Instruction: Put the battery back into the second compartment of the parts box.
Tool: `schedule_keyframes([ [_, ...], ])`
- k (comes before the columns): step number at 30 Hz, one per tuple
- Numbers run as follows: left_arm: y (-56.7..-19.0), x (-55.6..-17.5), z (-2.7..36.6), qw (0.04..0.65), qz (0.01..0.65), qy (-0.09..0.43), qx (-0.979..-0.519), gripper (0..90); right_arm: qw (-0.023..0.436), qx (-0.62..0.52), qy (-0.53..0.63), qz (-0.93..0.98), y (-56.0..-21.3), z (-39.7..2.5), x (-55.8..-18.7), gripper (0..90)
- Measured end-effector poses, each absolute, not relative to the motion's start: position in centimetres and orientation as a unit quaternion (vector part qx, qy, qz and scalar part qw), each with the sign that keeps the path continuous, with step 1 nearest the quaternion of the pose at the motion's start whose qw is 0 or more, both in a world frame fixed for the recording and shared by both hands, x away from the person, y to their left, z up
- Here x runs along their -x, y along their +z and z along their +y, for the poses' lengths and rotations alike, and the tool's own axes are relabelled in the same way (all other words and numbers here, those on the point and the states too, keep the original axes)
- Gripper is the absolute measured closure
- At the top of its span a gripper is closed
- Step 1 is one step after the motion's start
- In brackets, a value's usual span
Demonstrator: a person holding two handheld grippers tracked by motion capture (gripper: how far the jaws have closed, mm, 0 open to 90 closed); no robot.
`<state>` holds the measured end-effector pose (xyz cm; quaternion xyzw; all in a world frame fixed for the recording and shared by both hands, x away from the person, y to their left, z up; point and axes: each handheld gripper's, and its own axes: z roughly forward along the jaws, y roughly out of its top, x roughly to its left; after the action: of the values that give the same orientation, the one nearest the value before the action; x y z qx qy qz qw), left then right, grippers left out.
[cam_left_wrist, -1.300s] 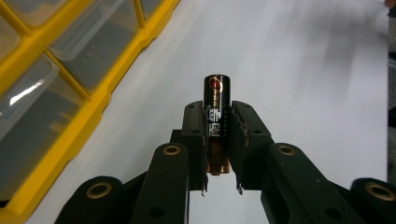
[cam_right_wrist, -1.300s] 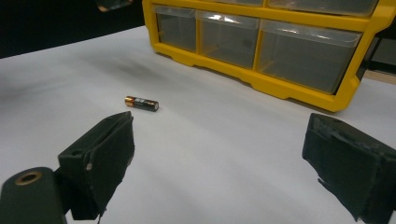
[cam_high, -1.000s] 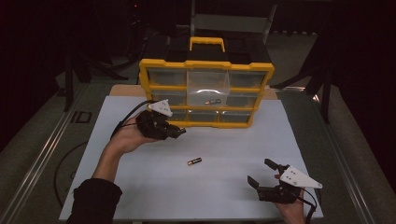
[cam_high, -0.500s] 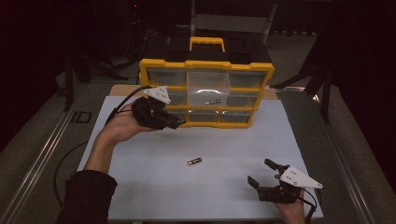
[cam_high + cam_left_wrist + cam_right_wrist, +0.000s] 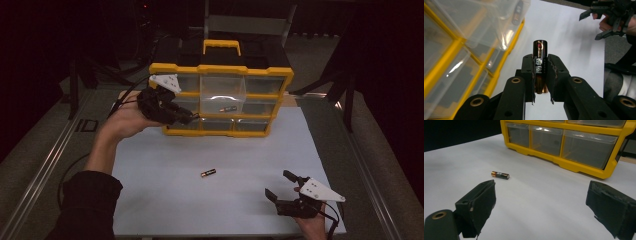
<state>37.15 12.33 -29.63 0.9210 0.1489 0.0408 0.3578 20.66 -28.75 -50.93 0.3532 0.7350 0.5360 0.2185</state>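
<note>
Right gripper [image 5: 281, 186] sits nearest, at about 5 o'clock on the white sheet [image 5: 165, 200], jaws spread wide with nothing between them. Its own view confirms the gap: two black pads far apart, bare sheet in between. Loose battery [image 5: 208, 173] lies flat at centre of the sheet, well apart from both grippers; in the right gripper view it shows at 10 o'clock beyond the jaws, gold end pointing left.

Left gripper [image 5: 186, 118] is up at 11 o'clock, raised by the left hand [image 5: 125, 120] against the front of the yellow organiser [image 5: 220, 70], near its left drawers. High view can't resolve what the jaws carry. Left gripper view does: jaws closed on a second battery [image 5: 539, 65], clamped around its middle, one end sticking out past the tips, the other end showing behind the pads. That view also shows clear drawers of the organiser at 9 to 11 o'clock and the right gripper far off at 1 o'clock.

Farthest: the middle drawer [image 5: 223, 95] of the organiser is pulled out, with a third battery [image 5: 228, 108] lying inside it. Black handle block with yellow grip [image 5: 221, 46] on top.
</note>
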Motion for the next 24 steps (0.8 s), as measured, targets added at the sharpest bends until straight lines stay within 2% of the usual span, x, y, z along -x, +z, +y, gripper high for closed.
schedule_keyframes([
  [12,-25.5,-38.2,11.6,0.370,0.161,0.060,-0.913,77.5,0.214,-0.355,0.537,0.735,-50.9,-28.8,-20.6,8.7],
  [24,-24.8,-39.7,10.8,0.373,0.219,0.101,-0.896,77.3,0.215,-0.355,0.538,0.734,-50.9,-28.9,-20.6,8.7],
])
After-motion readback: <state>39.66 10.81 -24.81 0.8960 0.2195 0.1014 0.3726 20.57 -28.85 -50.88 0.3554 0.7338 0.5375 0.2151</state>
